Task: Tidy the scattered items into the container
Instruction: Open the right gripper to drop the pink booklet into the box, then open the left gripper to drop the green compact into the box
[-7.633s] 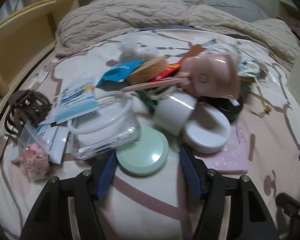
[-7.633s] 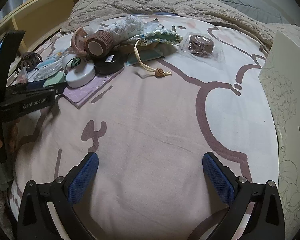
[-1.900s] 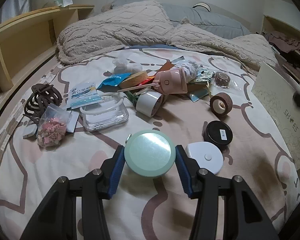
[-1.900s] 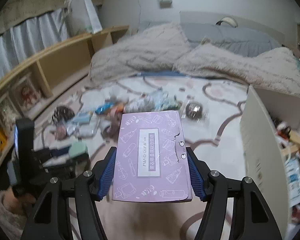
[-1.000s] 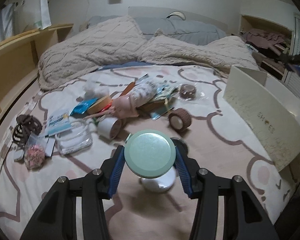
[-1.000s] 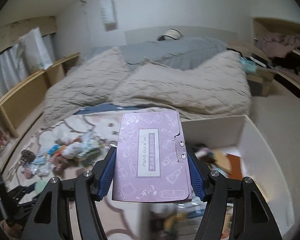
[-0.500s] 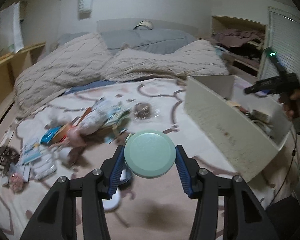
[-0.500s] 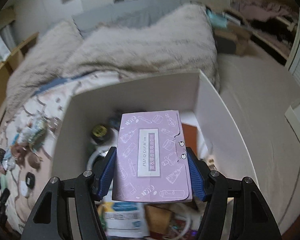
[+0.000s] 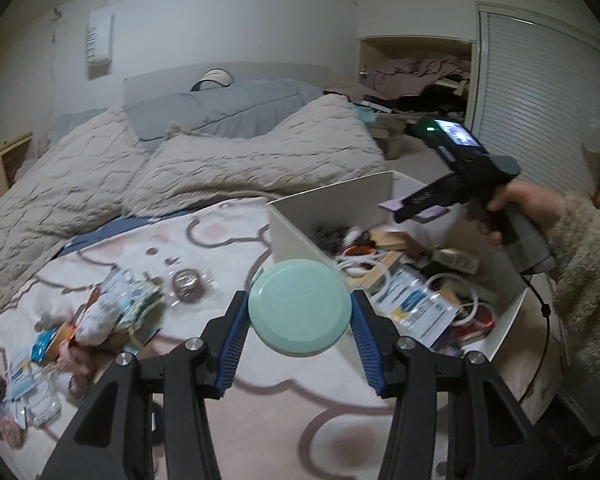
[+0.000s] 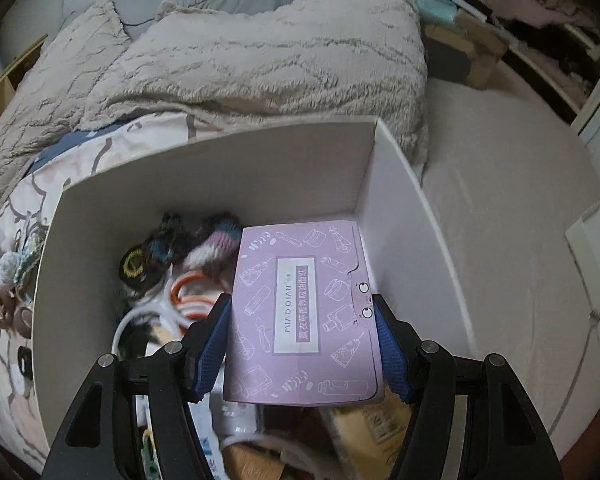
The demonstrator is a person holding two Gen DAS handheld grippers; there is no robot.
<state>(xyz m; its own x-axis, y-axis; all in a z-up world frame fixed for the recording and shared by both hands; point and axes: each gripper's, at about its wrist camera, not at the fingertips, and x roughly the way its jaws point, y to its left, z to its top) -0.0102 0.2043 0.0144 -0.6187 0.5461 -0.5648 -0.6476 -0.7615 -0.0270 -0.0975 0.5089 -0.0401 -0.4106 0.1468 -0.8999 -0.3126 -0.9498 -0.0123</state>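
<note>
My left gripper (image 9: pixel 299 320) is shut on a round mint-green case (image 9: pixel 299 307), held in the air above the bed just left of the white box (image 9: pixel 292 236). My right gripper (image 10: pixel 303 340) is shut on a flat purple packet (image 10: pixel 304 312) and hangs over the inside of the white box (image 10: pixel 204 172), near its right wall. In the left wrist view that same right gripper (image 9: pixel 420 206), held by a hand in a fuzzy sleeve (image 9: pixel 584 264), sits above the box with the purple packet's edge showing. Several scattered items (image 9: pixel 120 308) lie on the bedsheet at left.
The box holds cables (image 10: pixel 160 304), knitted things (image 10: pixel 204 240) and packets (image 9: pixel 412 308). A beige blanket (image 9: pixel 180 168) and grey pillows (image 9: pixel 220 108) fill the far side of the bed. Carpeted floor (image 10: pixel 512 216) lies to the right of the box.
The left gripper has swung right and upward with the green case, bringing the box close. The right gripper has tipped down and lowered over the box with the purple packet.
</note>
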